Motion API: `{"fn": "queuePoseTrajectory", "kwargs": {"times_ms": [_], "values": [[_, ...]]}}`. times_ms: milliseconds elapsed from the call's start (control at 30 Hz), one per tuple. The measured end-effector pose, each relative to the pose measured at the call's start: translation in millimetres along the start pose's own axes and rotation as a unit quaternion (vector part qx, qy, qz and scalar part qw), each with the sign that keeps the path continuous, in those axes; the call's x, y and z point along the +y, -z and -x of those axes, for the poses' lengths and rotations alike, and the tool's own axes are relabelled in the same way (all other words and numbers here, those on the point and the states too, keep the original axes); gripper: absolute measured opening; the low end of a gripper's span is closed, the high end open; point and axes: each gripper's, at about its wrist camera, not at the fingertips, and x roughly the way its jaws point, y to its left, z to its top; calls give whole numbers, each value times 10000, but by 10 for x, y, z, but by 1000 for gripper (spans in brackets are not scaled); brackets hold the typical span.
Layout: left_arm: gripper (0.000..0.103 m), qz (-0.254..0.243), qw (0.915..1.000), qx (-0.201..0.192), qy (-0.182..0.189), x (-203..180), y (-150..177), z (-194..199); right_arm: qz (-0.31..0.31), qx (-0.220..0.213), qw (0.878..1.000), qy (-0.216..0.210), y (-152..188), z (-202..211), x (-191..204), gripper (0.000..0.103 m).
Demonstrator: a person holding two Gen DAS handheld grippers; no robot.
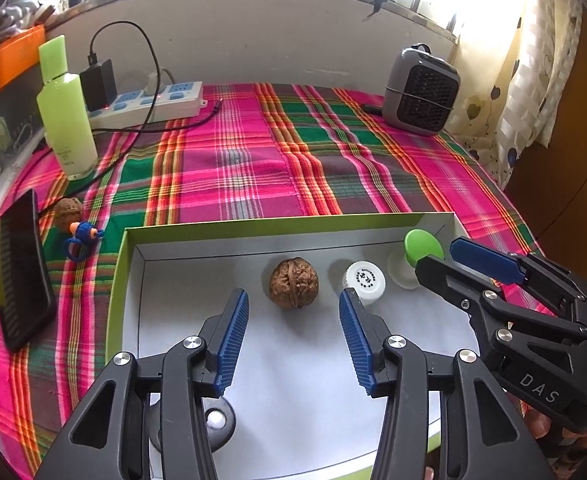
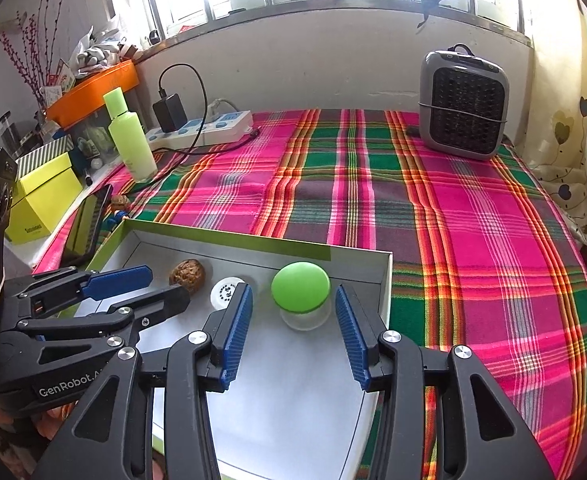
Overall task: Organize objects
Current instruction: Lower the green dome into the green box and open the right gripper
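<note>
Nearest the cameras, both grippers hang over the shallow white box (image 1: 131, 280) with a green rim, which lies on the plaid-covered worktop (image 1: 253, 168). The left gripper (image 1: 293, 316) has its fingers spread wide and holds nothing; the walnut (image 1: 293, 283) lies on the box floor just beyond the gap between them. The right gripper (image 2: 293, 320) is likewise spread and empty, with the green-lidded jar (image 2: 301, 294) standing just ahead between its tips, near the box's far right corner. Between walnut and jar sits a white round cap (image 1: 364, 282), beside the left gripper's right finger.

The three things line up near the far wall of the box; the near floor is bare white. Left of the box, outside it, lie a second walnut (image 1: 68, 213) touching a blue knotted cord (image 1: 83, 238), and a dark phone (image 1: 21, 272) at the worktop's left edge. Beyond the box stretches open cloth. Farther back stand a green bottle (image 1: 67, 108), a power strip (image 1: 153, 104) with a black charger (image 1: 98, 83), and a grey heater (image 1: 421, 92) against the wall.
</note>
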Motion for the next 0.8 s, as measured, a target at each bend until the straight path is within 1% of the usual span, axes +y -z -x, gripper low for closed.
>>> {"fn": "queuePoseTrajectory", "kwargs": {"times_ms": [333,433,700,800], "values": [[46,-60,9998,-143,-94,-47,119,202,2,-94,9999,78,83,169,52,45],[46,-61,9998,-179,-43,-67,150,269,-30,-121,9999,89,122,221,68,45],[46,-83,9994,-323,-89,-111,256,437,-88,-215,9997,108,238,397,106,45],[46,-120,9992,-363,-147,-134,300,479,-70,-252,9996,142,276,463,136,45]]}}
